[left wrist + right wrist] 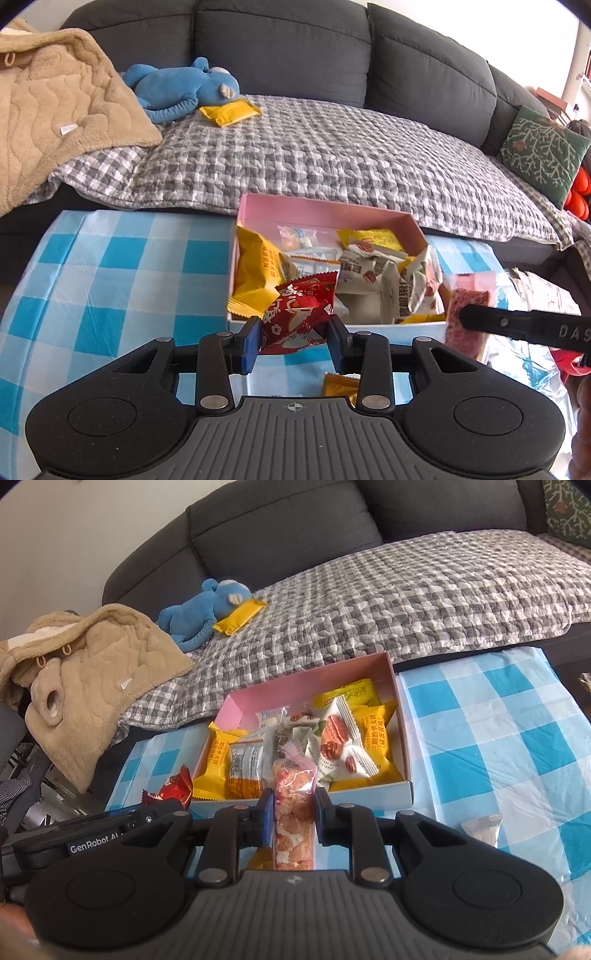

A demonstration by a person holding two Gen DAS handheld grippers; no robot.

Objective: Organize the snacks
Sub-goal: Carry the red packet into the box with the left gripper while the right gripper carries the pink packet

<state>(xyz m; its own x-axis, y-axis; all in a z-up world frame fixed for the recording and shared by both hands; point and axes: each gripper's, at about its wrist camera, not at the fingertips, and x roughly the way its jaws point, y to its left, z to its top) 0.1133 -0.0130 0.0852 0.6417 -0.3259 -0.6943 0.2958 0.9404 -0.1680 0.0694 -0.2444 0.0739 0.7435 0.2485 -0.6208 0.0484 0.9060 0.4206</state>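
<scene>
While the pink box (413, 225) lies directly ahead of both grippers on the checked tabletop (122, 258), each carries a snack. The left gripper (293, 338) clamps a red packet (295, 314) at the box's near wall. The right gripper (293, 818) clamps a clear pink-topped bar (294, 805), long axis pointing into the box.

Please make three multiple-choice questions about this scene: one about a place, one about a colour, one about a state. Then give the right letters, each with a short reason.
1. Where does the yellow packet outside the box lie?
A. on the sofa beside the blue plush
B. under the table
C. on the green cushion

2. What colour is the packet in the left gripper?
A. green
B. red
C. white

3. What state is the right gripper in?
A. wide open, nothing in it
B. shut on a clear snack bag
C. shut on a spoon

Answers: 1 A, it lies against the plush; 2 B, a red packet sits between the pads; 3 B, the pads press a clear bag.
</scene>
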